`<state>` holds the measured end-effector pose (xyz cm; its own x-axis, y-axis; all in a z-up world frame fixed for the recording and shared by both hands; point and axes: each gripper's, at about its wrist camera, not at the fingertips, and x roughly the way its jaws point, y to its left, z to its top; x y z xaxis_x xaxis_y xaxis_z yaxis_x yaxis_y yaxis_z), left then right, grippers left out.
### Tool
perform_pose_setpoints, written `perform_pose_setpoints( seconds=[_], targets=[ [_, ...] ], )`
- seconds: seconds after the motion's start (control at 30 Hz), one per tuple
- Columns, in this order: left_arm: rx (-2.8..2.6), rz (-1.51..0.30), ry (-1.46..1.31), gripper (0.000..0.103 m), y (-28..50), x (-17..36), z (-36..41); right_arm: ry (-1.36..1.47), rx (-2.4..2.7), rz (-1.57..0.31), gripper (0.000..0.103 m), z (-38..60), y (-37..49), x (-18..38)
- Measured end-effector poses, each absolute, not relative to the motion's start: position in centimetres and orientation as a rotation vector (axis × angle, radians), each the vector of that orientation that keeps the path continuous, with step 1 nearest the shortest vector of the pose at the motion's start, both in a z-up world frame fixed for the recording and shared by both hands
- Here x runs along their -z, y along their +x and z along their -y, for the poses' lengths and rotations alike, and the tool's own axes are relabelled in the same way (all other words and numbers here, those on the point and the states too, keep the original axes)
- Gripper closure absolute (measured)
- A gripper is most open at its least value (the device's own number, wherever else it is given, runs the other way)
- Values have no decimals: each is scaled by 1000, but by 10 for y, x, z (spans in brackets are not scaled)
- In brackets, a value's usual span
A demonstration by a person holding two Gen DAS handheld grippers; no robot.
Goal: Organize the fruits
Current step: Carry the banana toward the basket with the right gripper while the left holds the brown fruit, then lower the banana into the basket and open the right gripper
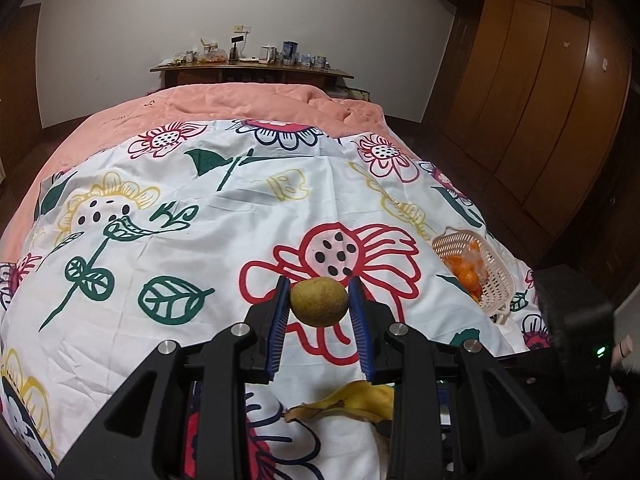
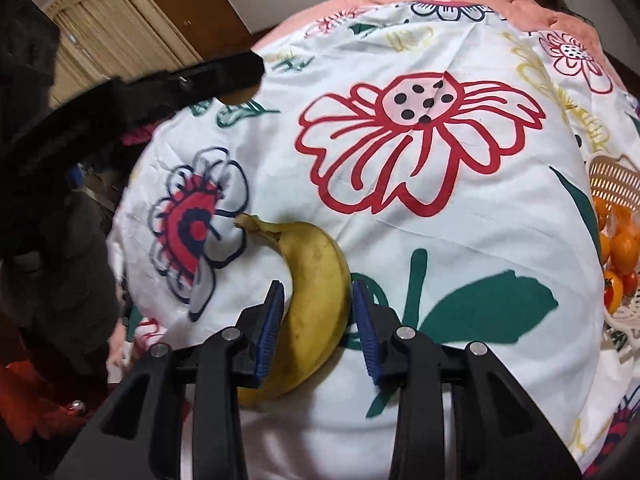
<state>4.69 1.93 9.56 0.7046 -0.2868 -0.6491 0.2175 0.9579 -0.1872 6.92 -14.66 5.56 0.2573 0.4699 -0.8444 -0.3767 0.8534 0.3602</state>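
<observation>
— Left hand-held gripper: clamped on a small brownish-green fruit, pads pressing both sides, lifted clear of the bed sheet at lower centre of the left wrist view.

— Reason for carrying it up there?

— Probably bound for the basket at right of frame, tipped on its side with oranges spilling toward the mouth (a guess, given the sorting job).

— And the right hand-held gripper?

— Pads astride the banana at lower centre of the right wrist view, standing slightly apart from the peel, not pressing yet. Positioned across the thick middle, presumably for a balanced lift.

— Look of the banana?

— Curved, dull yellow with faint brown smudges, dry stem pointing to the left of frame beside a red-and-navy flower print. Lying flat on the sheet.

— Look of the small fruit?

— Round to oval, matt, speckled olive-brown skin (kind unclear). Fits snugly between the blue pads.

— Basket contents in the right view?

— Oranges at far right edge, plus something small and red, too cropped to name.
</observation>
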Motion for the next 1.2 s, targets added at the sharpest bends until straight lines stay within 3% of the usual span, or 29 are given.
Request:
perform_pose_setpoints(
  seconds=[0.23,0.53,1.2],
  targets=[
    [278,-734,-111,73,47,-94,-23,-19,-562,-1209,64,129,74,-49],
    [267,-729,-100,73,46,-98,-22,22,-552,-1127,70,141,65,-61],
    [308,-736,-11,73,50,-109,30,400,-171,-833,71,331,64,-102]
  ],
)
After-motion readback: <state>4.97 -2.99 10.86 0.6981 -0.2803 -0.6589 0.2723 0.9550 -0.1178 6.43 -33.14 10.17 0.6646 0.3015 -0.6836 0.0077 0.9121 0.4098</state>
